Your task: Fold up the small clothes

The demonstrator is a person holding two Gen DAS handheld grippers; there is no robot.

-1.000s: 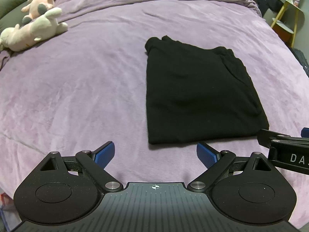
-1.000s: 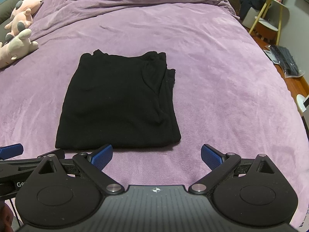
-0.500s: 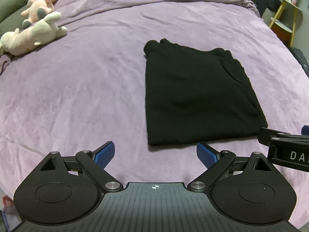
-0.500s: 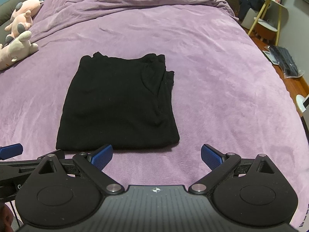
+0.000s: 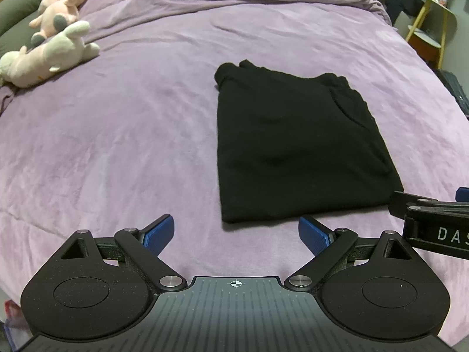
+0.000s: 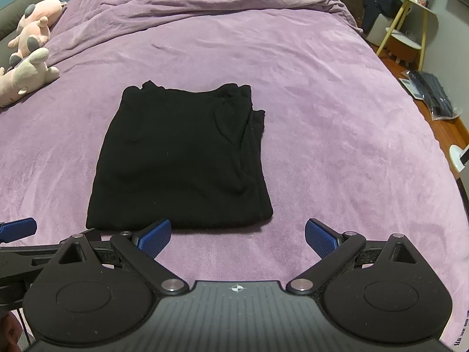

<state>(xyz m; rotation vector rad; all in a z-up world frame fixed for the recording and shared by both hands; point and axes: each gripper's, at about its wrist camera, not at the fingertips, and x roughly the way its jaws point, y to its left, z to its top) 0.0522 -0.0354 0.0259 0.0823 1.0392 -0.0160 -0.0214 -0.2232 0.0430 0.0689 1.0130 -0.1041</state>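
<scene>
Folded black garment [image 5: 296,146] lies flat on the purple bed [image 5: 117,135]; left gripper [image 5: 236,231] and right gripper [image 6: 238,234] both gape wide, empty.

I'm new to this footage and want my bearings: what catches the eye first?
A folded black garment lies flat in the middle of the purple bedspread. Both hand-held grippers, left and right, are open just short of its near edge. Plush toys lie far left.
</scene>
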